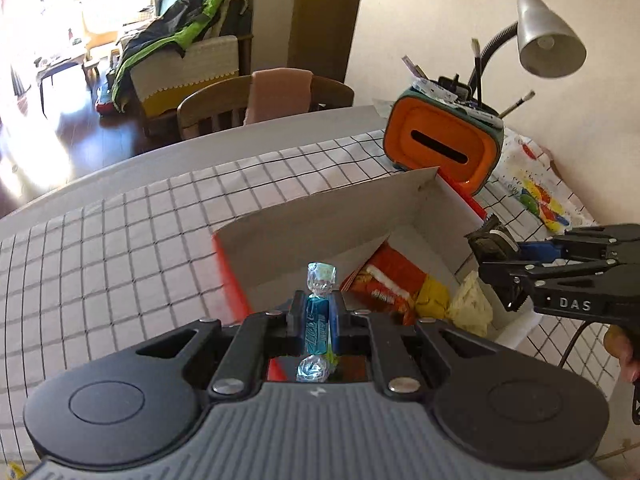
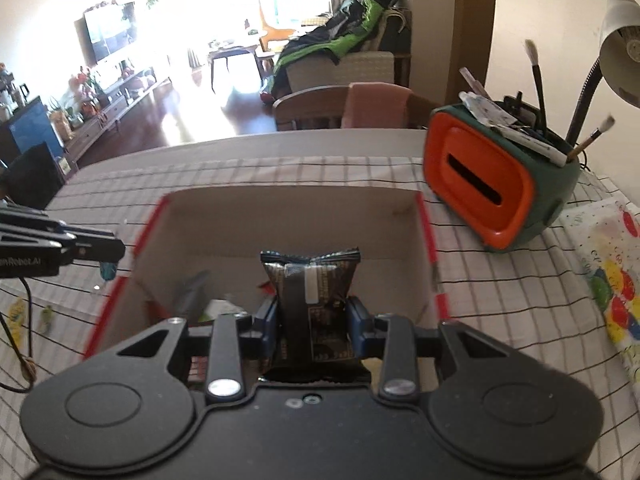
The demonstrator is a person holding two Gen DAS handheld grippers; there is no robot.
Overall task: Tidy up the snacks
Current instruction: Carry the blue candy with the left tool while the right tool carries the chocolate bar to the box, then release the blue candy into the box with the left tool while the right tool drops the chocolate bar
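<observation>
The left gripper (image 1: 318,316) is clenched on a blue twist-wrapped candy (image 1: 317,322), which stands lengthwise between the two fingers with one crinkled clear end poking out past the fingertips and the other end back toward the gripper body. It hangs over the near left edge of an open cardboard box (image 1: 320,216) with red outer sides, set on the checked tablecloth (image 1: 120,248). Inside the box, against its near wall, lie an orange snack bag (image 1: 390,280), a yellow wrapped piece (image 1: 432,300) and a pale yellow wrapper (image 1: 472,308). The right gripper (image 2: 312,320) is clamped on a dark snack packet (image 2: 310,300), held upright between its blue pads with the crimped top edge rising past the fingertips; it sits over the box's near side, above the interior. Beyond the box's far right corner, an orange-and-green desk organizer (image 2: 492,188) with brushes stands on the tablecloth, beside a desk lamp (image 1: 548,36).
</observation>
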